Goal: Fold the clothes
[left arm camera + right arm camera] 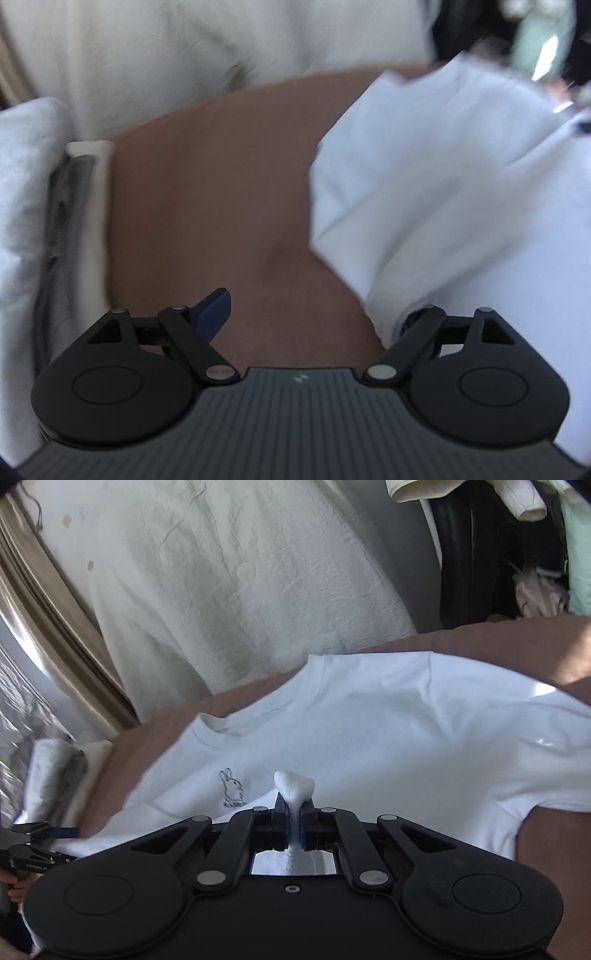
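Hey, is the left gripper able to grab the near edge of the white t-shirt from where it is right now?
Probably yes. The left gripper is open, and the white t-shirt already drapes over its right finger, with only the bare brown surface beside it. The right gripper pinches a fold elsewhere.

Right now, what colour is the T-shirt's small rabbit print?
Dark navy outline on the white T-shirt; the rabbit print shows best in right wrist view.

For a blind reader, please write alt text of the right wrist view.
The right gripper is shut on a pinched fold of a white T-shirt lying on a brown surface. A small rabbit print shows on the shirt, and the left gripper sits at the left edge.
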`<action>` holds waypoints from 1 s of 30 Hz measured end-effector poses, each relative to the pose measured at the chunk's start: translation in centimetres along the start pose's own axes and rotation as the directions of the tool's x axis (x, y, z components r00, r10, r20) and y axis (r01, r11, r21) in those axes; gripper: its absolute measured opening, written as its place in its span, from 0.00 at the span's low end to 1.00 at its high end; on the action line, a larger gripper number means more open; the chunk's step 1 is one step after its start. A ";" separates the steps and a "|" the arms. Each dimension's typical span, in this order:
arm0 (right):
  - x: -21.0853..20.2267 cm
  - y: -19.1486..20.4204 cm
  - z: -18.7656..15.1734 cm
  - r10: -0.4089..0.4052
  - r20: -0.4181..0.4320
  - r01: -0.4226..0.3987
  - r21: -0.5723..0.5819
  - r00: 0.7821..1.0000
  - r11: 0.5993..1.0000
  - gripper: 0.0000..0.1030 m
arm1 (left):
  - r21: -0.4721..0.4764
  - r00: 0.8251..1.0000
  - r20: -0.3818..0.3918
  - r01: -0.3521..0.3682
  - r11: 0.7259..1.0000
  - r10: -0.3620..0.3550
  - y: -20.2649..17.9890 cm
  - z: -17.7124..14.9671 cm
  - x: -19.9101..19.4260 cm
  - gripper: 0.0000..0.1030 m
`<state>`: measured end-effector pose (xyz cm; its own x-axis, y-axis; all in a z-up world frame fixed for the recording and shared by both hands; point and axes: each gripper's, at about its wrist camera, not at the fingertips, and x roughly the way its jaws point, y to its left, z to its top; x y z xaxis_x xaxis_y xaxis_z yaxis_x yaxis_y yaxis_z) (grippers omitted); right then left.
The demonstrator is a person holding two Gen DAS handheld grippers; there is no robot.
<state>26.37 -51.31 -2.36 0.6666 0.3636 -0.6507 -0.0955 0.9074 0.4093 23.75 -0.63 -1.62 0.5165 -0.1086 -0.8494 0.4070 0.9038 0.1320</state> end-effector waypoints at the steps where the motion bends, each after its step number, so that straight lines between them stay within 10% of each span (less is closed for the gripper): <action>1: 0.1 -0.1 -0.3 -0.003 -0.007 0.003 -0.007 1.000 1.000 0.07 | 0.014 1.000 -0.002 -0.027 1.000 0.027 -1.1 0.1 0.0 0.82; 6: 0.9 -0.3 -1.6 0.034 -0.008 -0.034 0.067 0.999 0.997 0.08 | -0.005 0.976 0.129 0.180 0.984 -0.178 -2.2 0.3 -2.6 0.82; 13: -0.9 1.3 0.2 0.036 0.067 -0.038 0.033 0.997 0.999 0.08 | -0.077 0.887 0.153 0.449 0.890 -0.435 1.4 -0.8 -2.8 0.82; 18: -2.0 1.8 1.4 -0.189 0.122 0.200 -0.078 0.974 0.977 0.07 | 0.033 0.961 0.103 0.254 0.967 -0.256 0.7 -0.7 -4.3 0.82; 22: 0.2 1.3 0.8 -0.309 0.087 0.319 -0.136 0.947 0.938 0.07 | -0.129 0.923 0.181 0.363 0.923 -0.338 3.6 -0.3 -4.4 0.82; 30: 3.5 -0.3 1.9 -0.314 -0.047 0.299 -0.202 0.948 0.933 0.23 | -0.359 0.913 0.244 0.399 0.844 -0.327 7.7 0.4 1.2 0.82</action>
<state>30.14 -50.65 -3.58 0.6272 0.0696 -0.7757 -0.0392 0.9976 0.0578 27.82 6.03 -1.40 0.5222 -0.4960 -0.6937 0.2788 0.8681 -0.4107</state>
